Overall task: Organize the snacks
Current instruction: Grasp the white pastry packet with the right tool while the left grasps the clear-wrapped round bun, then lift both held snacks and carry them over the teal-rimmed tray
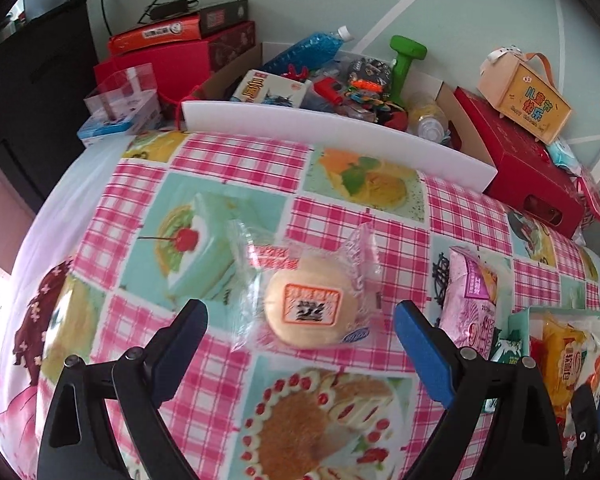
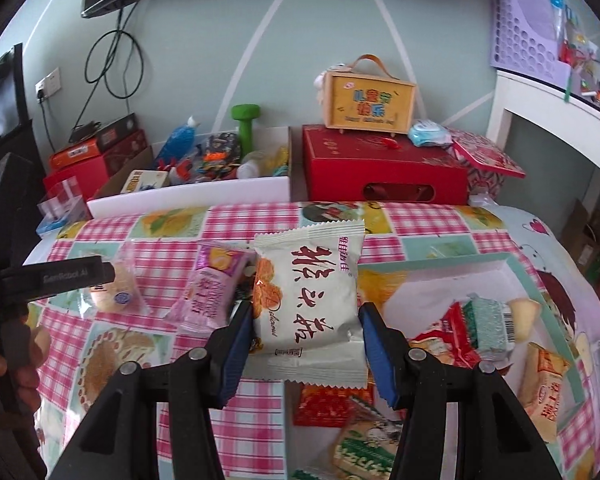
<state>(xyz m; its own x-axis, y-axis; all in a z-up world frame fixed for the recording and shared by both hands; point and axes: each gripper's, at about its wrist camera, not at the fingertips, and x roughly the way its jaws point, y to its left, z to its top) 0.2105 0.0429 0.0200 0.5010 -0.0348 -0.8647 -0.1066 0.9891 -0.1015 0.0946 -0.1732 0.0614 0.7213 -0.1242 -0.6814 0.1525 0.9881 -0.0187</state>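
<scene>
A round bun in a clear wrapper lies on the checked tablecloth. My left gripper hovers over it, open, with one blue finger on either side and neither touching it. My right gripper is shut on a white snack packet with red characters, lifted off the table. A pink packet lies just left of it, also seen as the pink packet. The bun shows farther left. The teal-rimmed tray at the right holds several wrapped snacks.
Behind the table stand a white box of toys, red boxes, a wooden carry box and a green dumbbell. A white shelf rises at the right. A hand grips the left gripper's handle.
</scene>
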